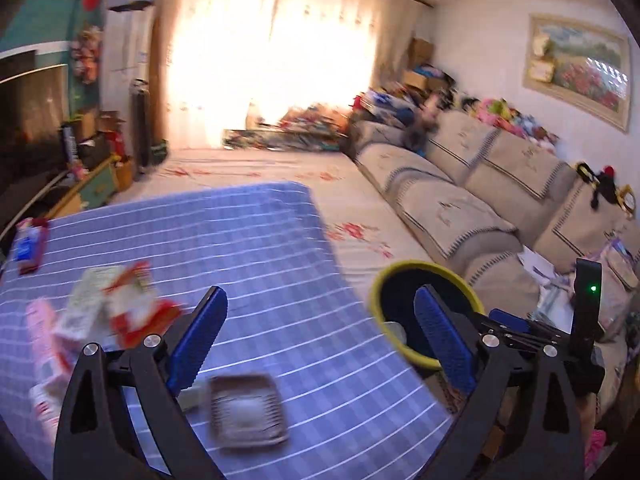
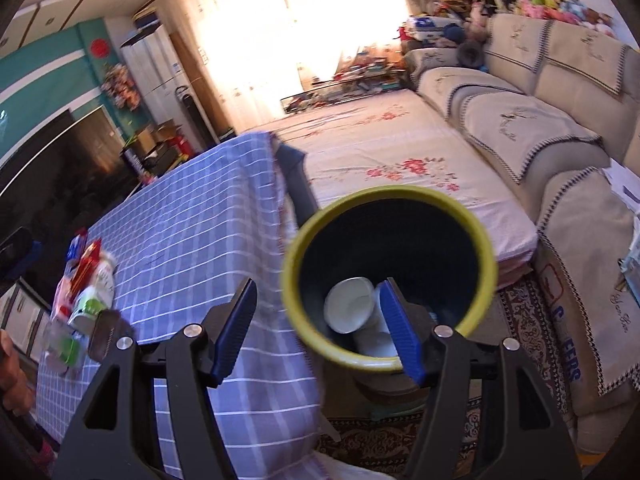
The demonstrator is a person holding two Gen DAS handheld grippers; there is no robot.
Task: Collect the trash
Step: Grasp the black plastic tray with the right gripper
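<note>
Holding the left hand-held gripper (image 1: 320, 296) wide open and empty over the checked tabletop (image 1: 240, 240), just above a brown plastic tray (image 1: 246, 412) lying near a heap of cartons and wrappers (image 1: 120, 304). Judging the tray light, thin and springy, likely buckling under a hard squeeze, so favouring a pinch on one raised rim edge. Straddling the near rim of the yellow-rimmed bin (image 2: 400, 194) with the partly open right hand-held gripper (image 2: 319, 286), one finger inside above white paper cups (image 2: 348, 304); impossible to tell whether gripping.

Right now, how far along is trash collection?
Done: white cups lie in the yellow-rimmed bin. In hand: nothing; left gripper and right gripper are open. Left: brown tray, cartons and wrappers on the checked tablecloth.
</note>
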